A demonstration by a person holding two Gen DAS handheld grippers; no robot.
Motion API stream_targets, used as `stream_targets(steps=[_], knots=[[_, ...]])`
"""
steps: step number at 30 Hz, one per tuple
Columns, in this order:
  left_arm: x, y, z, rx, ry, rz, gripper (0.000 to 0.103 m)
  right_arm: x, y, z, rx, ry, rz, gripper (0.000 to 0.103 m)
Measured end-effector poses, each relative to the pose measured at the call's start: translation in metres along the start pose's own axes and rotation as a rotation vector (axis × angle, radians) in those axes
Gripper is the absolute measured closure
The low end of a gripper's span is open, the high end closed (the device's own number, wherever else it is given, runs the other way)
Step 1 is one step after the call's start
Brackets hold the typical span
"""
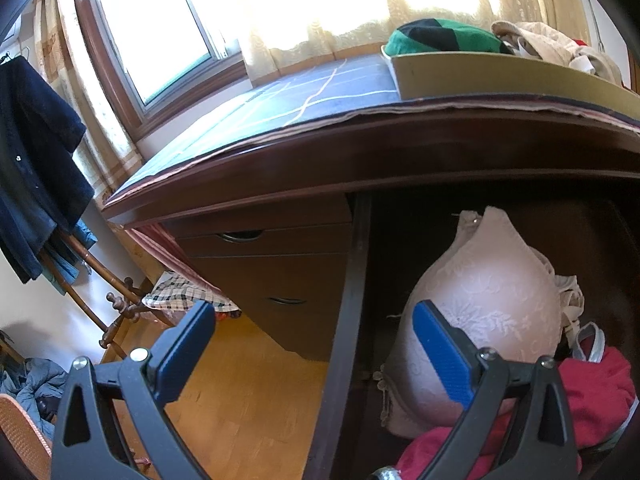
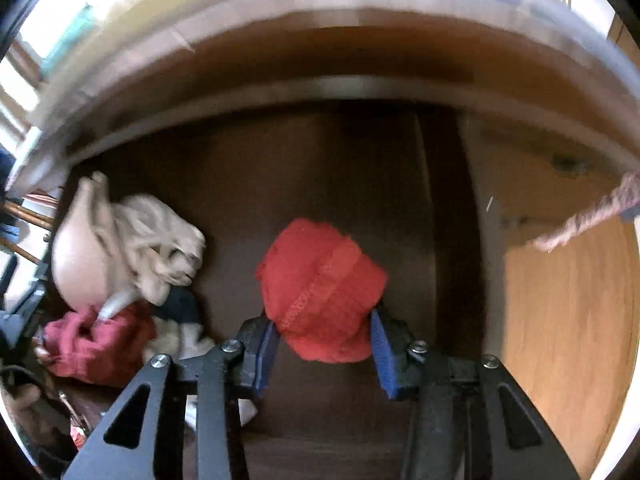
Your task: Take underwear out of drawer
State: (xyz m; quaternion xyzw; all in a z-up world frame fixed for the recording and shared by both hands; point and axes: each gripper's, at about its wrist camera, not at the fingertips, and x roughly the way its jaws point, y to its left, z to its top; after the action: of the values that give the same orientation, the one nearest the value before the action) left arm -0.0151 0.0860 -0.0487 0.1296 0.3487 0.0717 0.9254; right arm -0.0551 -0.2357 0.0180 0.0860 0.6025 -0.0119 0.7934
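- Left wrist view, far left: dark blue garment [image 1: 36,168] hangs by the wall; wooden rack [image 1: 100,280] below it; window [image 1: 160,32] w/ pale curtain above.
- Left gripper [image 1: 316,356]: jaws spread wide, nothing between the pads; left pad over the wood floor [image 1: 248,392], right pad in front of the pink bra [image 1: 480,312].
- Desk [image 1: 320,148] centre, dark wood, blue checked cloth [image 1: 312,92] on top; two shut drawer fronts [image 1: 280,272] below, on the left.
- Open drawer [image 1: 600,248] on the right: pink bra stands upright at its left side; dark red garment [image 1: 592,396] just beside and below it, touching.
- Tray [image 1: 500,76] on desk top right, holding a green-black piece [image 1: 440,36] and beige items [image 1: 560,44].
- Right wrist view (blurred), left: same bra cup w/ crumpled beige fabric [image 2: 160,240]; dark red garment lower, against it.
- Right gripper [image 2: 324,344], centre: jaws part-spread, either side of the red underwear [image 2: 320,288]; the bundle sits between the blue pads, its lower edge at pad level; can't tell if pads press on it; it's within the drawer, dark base around it.
- Far right: wood floor; patterned strip [image 2: 592,216] crossing the corner.
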Motion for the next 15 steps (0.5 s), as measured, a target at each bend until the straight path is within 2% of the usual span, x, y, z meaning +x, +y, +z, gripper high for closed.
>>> stream_targets(steps=[6, 10, 15], knots=[[0.000, -0.001, 0.001, 0.002, -0.007, 0.008, 0.002, -0.066, 0.035, 0.012, -0.100, -0.171, 0.070, 0.059], [-0.003, 0.000, 0.001, -0.009, -0.024, 0.013, 0.002, -0.109, 0.066, 0.035, -0.185, -0.293, 0.111, 0.059], [-0.002, 0.001, 0.002, -0.008, -0.021, 0.019, 0.002, -0.120, 0.109, 0.063, -0.296, -0.424, 0.082, 0.059]])
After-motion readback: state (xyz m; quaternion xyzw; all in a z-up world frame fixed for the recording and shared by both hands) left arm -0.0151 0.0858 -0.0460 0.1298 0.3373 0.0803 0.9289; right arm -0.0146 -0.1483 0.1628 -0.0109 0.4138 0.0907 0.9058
